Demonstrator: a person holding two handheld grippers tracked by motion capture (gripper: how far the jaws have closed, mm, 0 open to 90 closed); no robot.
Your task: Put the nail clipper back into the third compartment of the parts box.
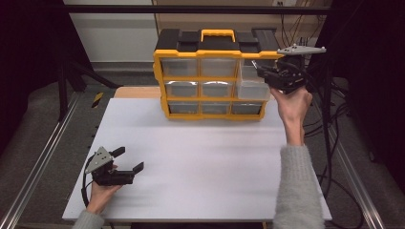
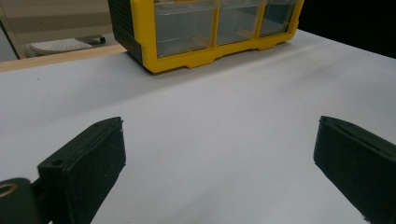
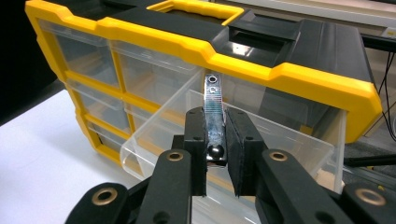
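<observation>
A yellow-and-black drawer organizer [image 1: 215,76] stands at the far edge of the white table [image 1: 200,167], three rows of clear drawers under a yellow carry handle [image 1: 218,34]. The right gripper [image 3: 215,154] is held up at the organizer's upper right corner, its jaws closed on a small metal nail clipper [image 3: 213,116], which points forward over a clear drawer [image 3: 233,140] pulled out from the top row. The right gripper view shows the clipper's lever with a hole at its tip and some stamped marking just below it (too small and blurred to read); no brand or label can be made out on the organizer in any view. From the high view the clipper is barely visible beyond the right gripper [image 1: 267,71], though the pulled-out drawer [image 1: 250,83] can be seen jutting toward the person. The left gripper [image 1: 130,160] rests low over the near left part of the table, held in the left hand [image 1: 101,193], jaws spread wide and empty. The left gripper view looks across bare tabletop to the organizer's bottom row [image 2: 210,28].
</observation>
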